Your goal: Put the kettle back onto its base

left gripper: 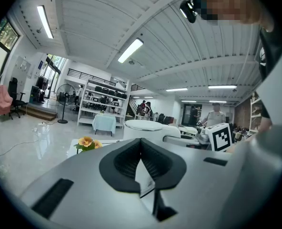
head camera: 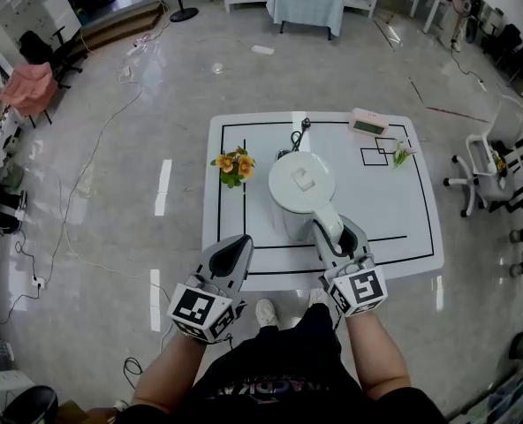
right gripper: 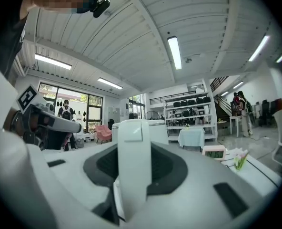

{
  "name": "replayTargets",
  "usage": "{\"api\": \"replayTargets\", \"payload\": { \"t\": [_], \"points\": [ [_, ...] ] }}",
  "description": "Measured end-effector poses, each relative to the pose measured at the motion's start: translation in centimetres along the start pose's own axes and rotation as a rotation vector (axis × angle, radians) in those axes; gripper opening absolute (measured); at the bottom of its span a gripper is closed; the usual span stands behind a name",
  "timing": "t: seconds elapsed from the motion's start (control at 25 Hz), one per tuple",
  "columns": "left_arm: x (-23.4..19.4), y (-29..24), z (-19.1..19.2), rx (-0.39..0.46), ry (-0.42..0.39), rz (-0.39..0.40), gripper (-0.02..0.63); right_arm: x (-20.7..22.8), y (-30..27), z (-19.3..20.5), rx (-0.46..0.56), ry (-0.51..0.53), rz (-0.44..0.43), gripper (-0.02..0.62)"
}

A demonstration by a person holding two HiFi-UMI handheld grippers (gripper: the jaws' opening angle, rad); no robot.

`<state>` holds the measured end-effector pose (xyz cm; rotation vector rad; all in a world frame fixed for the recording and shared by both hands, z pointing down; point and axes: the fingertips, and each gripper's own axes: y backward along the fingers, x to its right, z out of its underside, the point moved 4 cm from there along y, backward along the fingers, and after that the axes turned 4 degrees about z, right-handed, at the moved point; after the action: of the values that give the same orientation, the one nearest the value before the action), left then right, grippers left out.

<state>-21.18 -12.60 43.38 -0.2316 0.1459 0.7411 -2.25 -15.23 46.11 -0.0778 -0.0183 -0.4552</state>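
Near table edge (head camera: 284,282), right gripper (head camera: 336,235) seemingly level, gripping kettle handle (right gripper: 133,161); left gripper (head camera: 241,242) closed.

The left hand-held gripper (head camera: 240,242) and the right hand-held gripper (head camera: 332,230) each have a smooth light-grey shell tapering to black ribbed pads (left gripper: 124,162), and each carries a cube (head camera: 200,309) faced with black-and-white square markers. The person wears a black top (head camera: 279,374) with faint lettering across the front, and white shoes (head camera: 266,311)
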Motion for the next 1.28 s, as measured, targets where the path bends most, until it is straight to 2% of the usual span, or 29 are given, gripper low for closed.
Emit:
{"api": "replayTargets", "payload": {
  "t": [0.32,0.76,0.96,1.28],
  "points": [
    [-0.3,0.0,0.1,0.003,0.007,-0.003,0.005,0.4,-0.1,0.1,0.018,-0.04,0.031,0.126],
    [-0.6,-0.2,0.8,-0.004,0.022,0.0,0.005,0.3,0.3,0.6,0.012,-0.025,0.016,0.126],
    [-0.6,-0.2,0.8,-0.005,0.024,0.0,0.005,0.3,0.0,0.1,0.025,-0.027,0.026,0.126],
    [-0.8,-0.3,0.6,-0.003,0.028,-0.003,0.005,-0.2,-1.4,-0.9,0.018,0.009,-0.004,0.126]
  ]
}}
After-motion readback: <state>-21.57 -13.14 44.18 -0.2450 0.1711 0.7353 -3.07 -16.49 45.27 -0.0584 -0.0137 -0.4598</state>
